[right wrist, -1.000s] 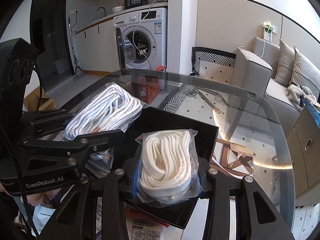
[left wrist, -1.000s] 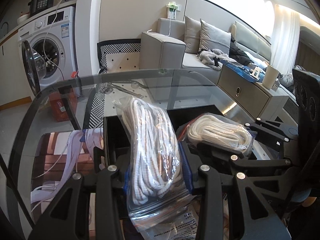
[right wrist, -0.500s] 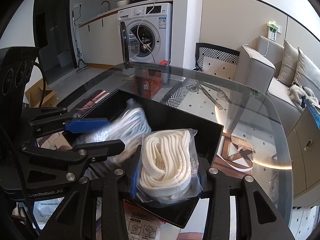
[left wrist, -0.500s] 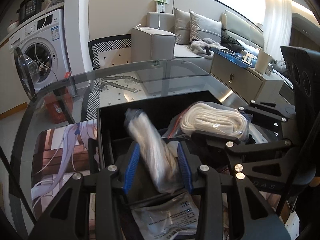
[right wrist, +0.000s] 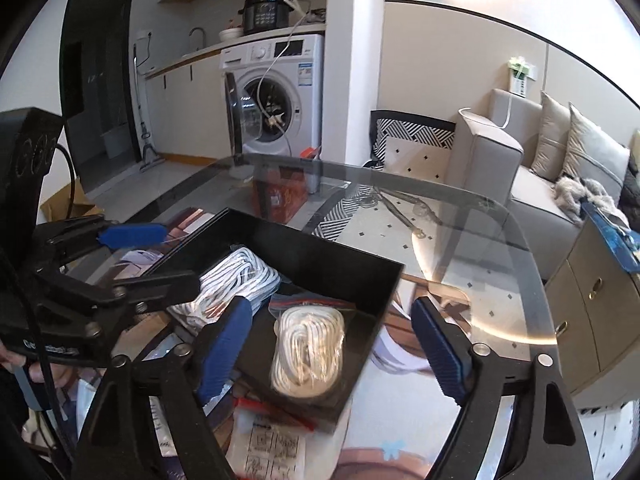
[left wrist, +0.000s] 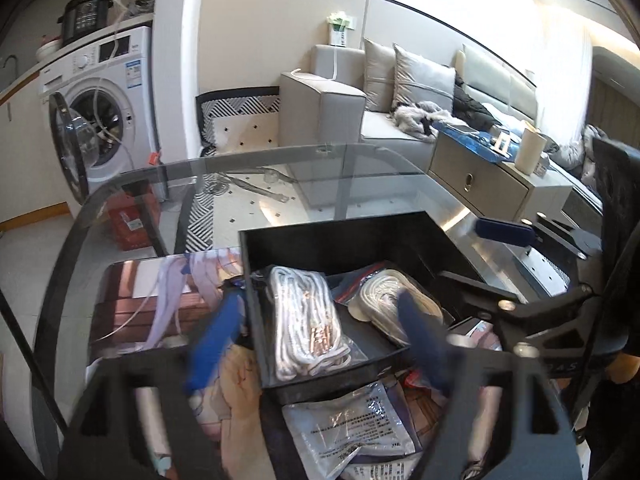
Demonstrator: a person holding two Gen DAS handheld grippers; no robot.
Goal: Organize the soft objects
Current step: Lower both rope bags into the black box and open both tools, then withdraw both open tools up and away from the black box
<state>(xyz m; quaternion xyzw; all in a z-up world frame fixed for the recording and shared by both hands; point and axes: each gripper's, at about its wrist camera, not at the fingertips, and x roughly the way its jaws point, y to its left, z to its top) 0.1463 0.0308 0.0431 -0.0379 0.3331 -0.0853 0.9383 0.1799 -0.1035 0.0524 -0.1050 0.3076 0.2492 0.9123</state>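
A black tray (left wrist: 320,240) (right wrist: 372,268) sits on the glass table. Two clear bags of white rope lie inside it: a long coil (left wrist: 304,320) (right wrist: 240,280) on the left and a rounder coil (left wrist: 388,304) (right wrist: 308,344) on the right. My left gripper (left wrist: 320,340) is open and empty, its blue-padded fingers spread just above the tray's near edge. My right gripper (right wrist: 340,352) is open and empty, fingers spread either side of the rounder coil, above it.
A silver foil packet (left wrist: 352,436) and printed papers (right wrist: 272,452) lie in front of the tray on an illustrated mat (left wrist: 168,292). The glass table's curved edge (right wrist: 532,264) runs right. A washing machine (right wrist: 280,92) and sofa (left wrist: 360,100) stand beyond.
Both grippers have opened and let go of their rope bags, which now lie in the black tray. Both grippers have drawn back and up from the tray.
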